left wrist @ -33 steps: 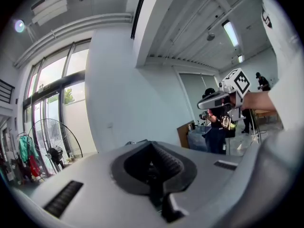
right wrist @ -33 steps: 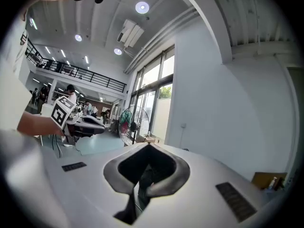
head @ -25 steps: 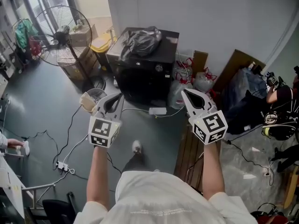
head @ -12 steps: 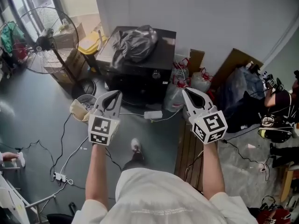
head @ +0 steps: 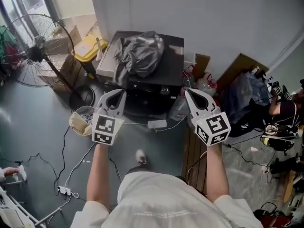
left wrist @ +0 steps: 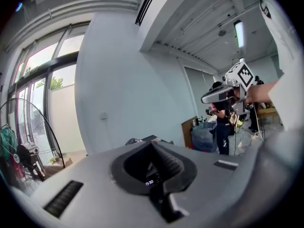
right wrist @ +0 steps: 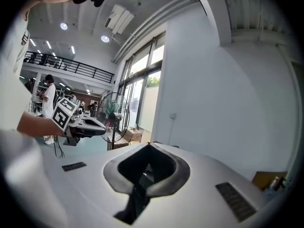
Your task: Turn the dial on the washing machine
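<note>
A black washing machine (head: 153, 82) stands against the grey wall, with a crumpled grey cover (head: 140, 52) heaped on its lid. Its round dial (head: 165, 90) sits on the front panel, right of centre. My left gripper (head: 120, 93) is held in the air before the machine's left front, jaws shut and empty. My right gripper (head: 188, 92) hovers just right of the dial, apart from it, also shut on nothing. In the left gripper view the shut jaws (left wrist: 152, 142) point over the machine's top. The right gripper (right wrist: 148, 145) faces the wall.
A standing fan (head: 34, 52), cardboard boxes and a yellow bin (head: 89, 46) stand to the left. A small waste bucket (head: 82, 120) sits under my left gripper. A power strip (head: 157, 124) and cables lie on the floor. Wooden slats (head: 192, 152), bags (head: 245, 94) and a person (head: 284, 109) are at the right.
The washing machine has come closer and now lies right between and ahead of the two grippers. The fan has slid to the left edge. Both grippers stayed shut.
</note>
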Tool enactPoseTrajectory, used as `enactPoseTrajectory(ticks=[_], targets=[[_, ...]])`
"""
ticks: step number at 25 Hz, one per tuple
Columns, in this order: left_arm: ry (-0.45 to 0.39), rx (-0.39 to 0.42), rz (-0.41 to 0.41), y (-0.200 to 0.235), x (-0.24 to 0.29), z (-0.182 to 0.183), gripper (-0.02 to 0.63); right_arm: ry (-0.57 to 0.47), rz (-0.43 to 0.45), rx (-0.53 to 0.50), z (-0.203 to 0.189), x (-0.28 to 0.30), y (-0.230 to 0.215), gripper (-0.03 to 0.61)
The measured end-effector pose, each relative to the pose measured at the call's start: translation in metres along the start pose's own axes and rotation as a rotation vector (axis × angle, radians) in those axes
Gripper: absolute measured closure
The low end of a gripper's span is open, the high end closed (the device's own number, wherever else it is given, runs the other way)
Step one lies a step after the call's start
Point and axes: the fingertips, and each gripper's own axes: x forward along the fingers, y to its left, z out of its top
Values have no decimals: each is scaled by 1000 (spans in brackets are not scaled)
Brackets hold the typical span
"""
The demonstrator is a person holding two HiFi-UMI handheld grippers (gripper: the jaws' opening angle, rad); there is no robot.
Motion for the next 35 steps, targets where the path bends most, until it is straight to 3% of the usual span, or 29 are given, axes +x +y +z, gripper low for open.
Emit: enactPoseTrajectory(ticks=[7,17,21,22,24,35], targets=[[24,-46,-22,26,39,-21,597,45,-14,32,-19,39,-18,565],[108,-122,0,12,102,-52,597,96,24,38,-64,69,-67,565],[135,-196,19,-18,127,-64,595,117,78,42,-84,69,-90,565],[145,-203,21,-26,134,-67,577,123,89,43,-90,70,-96,565],[168,-217,19,-42,150,-73,483,133,110,48,-101,73,-106,563],[349,-315,-14,-134,230,-150,409,223,207,103,-182,88,-137,563]])
